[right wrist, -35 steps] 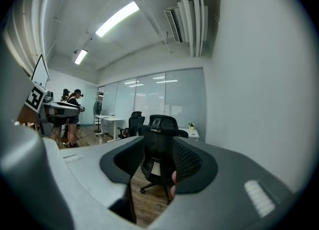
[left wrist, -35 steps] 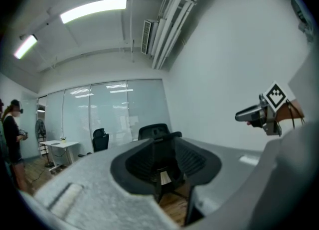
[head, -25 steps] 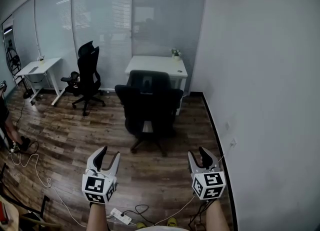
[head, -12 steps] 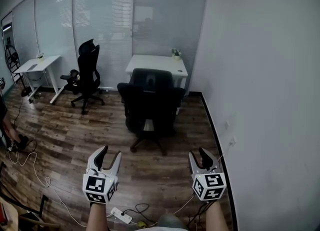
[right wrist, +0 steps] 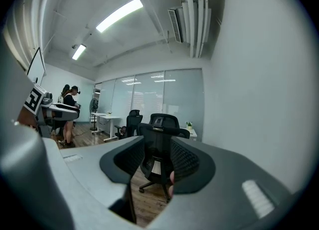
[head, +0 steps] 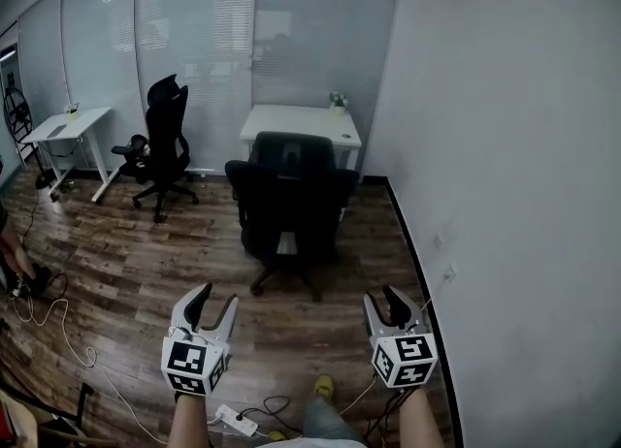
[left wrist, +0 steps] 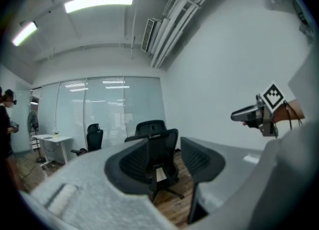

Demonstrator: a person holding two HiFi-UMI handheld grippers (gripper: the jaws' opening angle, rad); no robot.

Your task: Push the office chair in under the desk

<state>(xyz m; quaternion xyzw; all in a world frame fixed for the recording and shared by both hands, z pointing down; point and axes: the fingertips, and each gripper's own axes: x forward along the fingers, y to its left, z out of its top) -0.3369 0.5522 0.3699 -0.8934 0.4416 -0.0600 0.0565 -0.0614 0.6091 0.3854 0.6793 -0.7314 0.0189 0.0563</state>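
No writing is legible; the left gripper [head: 215, 298] and right gripper [head: 382, 296] cubes bear only square markers.

Mesh-backed office chair [head: 289, 199], wood-grain floor [head: 146, 272]

A spare black chair [head: 163, 145] stands just in front of the glass partition [head: 194, 39]. A white side bench [head: 60, 128] stands further left along the same partition. A white power strip [head: 236, 421] and a loose white cable [head: 68, 325] lie on the wood floor [head: 126, 262], well apart from the partition.
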